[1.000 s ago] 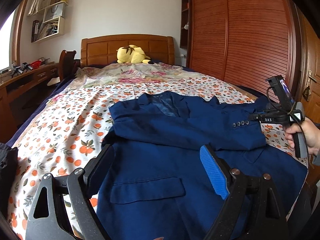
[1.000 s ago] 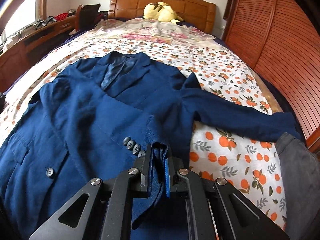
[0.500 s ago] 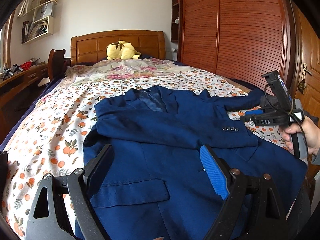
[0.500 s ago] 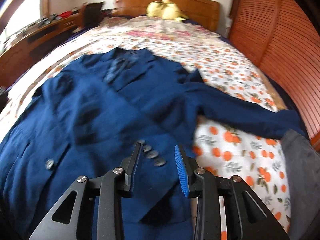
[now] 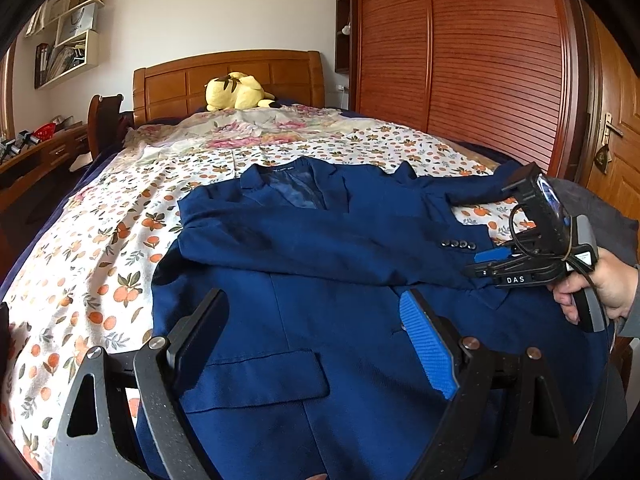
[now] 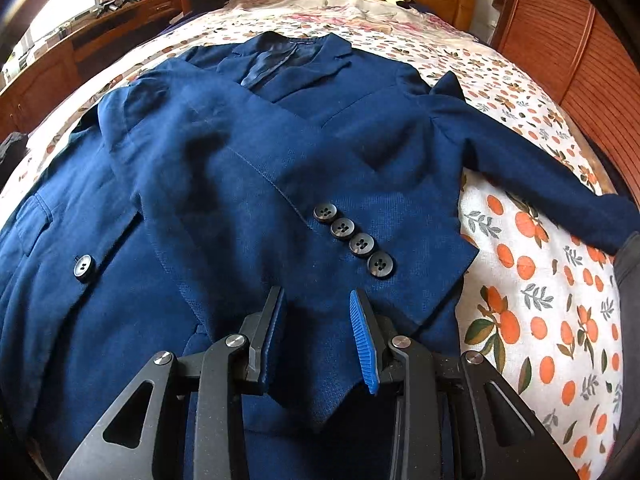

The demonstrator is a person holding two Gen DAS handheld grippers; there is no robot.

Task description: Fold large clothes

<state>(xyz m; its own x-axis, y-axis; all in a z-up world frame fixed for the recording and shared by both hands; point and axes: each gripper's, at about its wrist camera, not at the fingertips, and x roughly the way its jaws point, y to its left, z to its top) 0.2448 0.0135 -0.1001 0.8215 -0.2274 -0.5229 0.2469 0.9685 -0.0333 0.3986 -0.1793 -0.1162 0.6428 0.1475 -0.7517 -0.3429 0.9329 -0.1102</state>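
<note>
A navy blue blazer (image 5: 320, 280) lies face up on the bed, collar toward the headboard. Its left sleeve (image 6: 224, 168) is folded across the chest, the cuff with several dark buttons (image 6: 352, 236) lying near the right side. The other sleeve (image 6: 540, 168) stretches out to the right over the sheet. My right gripper (image 6: 316, 328) is open and empty just above the folded cuff; it also shows in the left wrist view (image 5: 496, 260), held in a hand. My left gripper (image 5: 312, 340) is wide open and empty above the blazer's lower front and pocket flap (image 5: 256, 376).
The bed has an orange-print sheet (image 5: 100, 264) and a wooden headboard (image 5: 228, 76) with a yellow plush toy (image 5: 236, 92). A wooden wardrobe (image 5: 480, 60) runs along the right. A desk (image 6: 80, 40) and chair stand on the left. Grey cloth (image 6: 628, 280) lies at the bed's right edge.
My right gripper opened and let go of the sleeve cuff, which now lies flat on the blazer. The left gripper stayed open and shifted its view a little.
</note>
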